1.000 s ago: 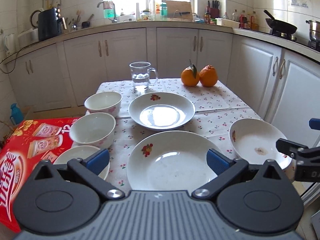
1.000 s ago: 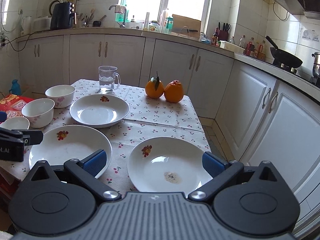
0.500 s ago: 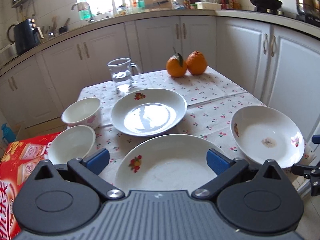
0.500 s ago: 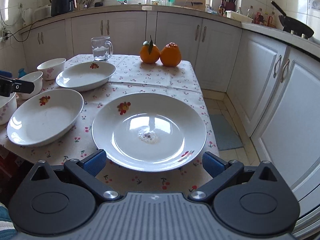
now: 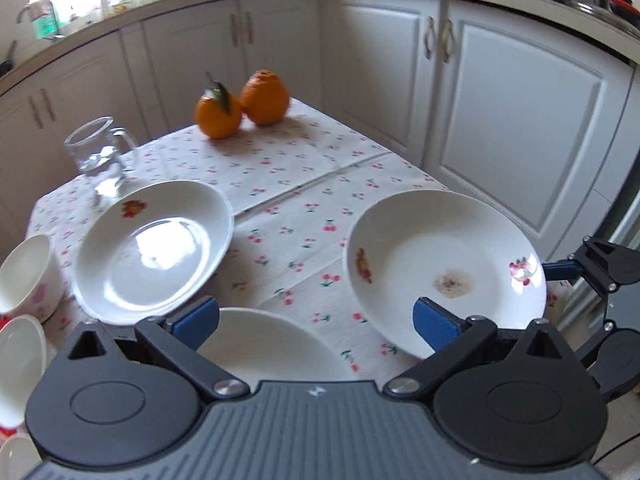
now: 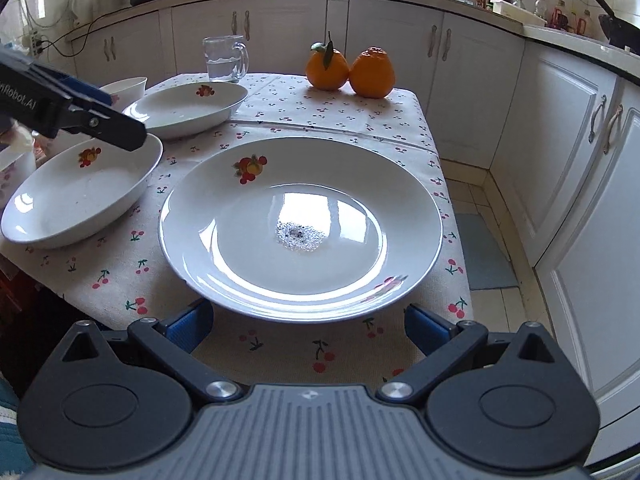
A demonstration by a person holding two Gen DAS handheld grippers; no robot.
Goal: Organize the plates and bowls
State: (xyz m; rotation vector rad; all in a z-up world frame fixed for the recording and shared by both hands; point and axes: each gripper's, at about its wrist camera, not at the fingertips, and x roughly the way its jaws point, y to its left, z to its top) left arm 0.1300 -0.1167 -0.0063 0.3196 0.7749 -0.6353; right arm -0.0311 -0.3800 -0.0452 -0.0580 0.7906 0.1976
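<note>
Three white flowered plates lie on the cherry-print tablecloth. The soiled plate [image 6: 300, 224] lies just ahead of my open, empty right gripper [image 6: 308, 330], near the table's front edge; it also shows in the left wrist view [image 5: 444, 272]. My open, empty left gripper [image 5: 316, 320] hovers over the near plate [image 5: 276, 348], which the right wrist view shows at left [image 6: 80, 196]. The far plate [image 5: 152, 248] lies behind it. White bowls [image 5: 24, 276] stand at the left edge.
A glass mug [image 5: 100, 156] with water and two oranges [image 5: 240, 104] stand at the table's far side. White kitchen cabinets [image 6: 560, 152] surround the table. The floor and a grey mat [image 6: 484, 252] lie to the right.
Both grippers have moved forward and closer to the table. The left view has swung right, toward the soiled plate. The right gripper now sits at that plate's near rim. Both stay open.
</note>
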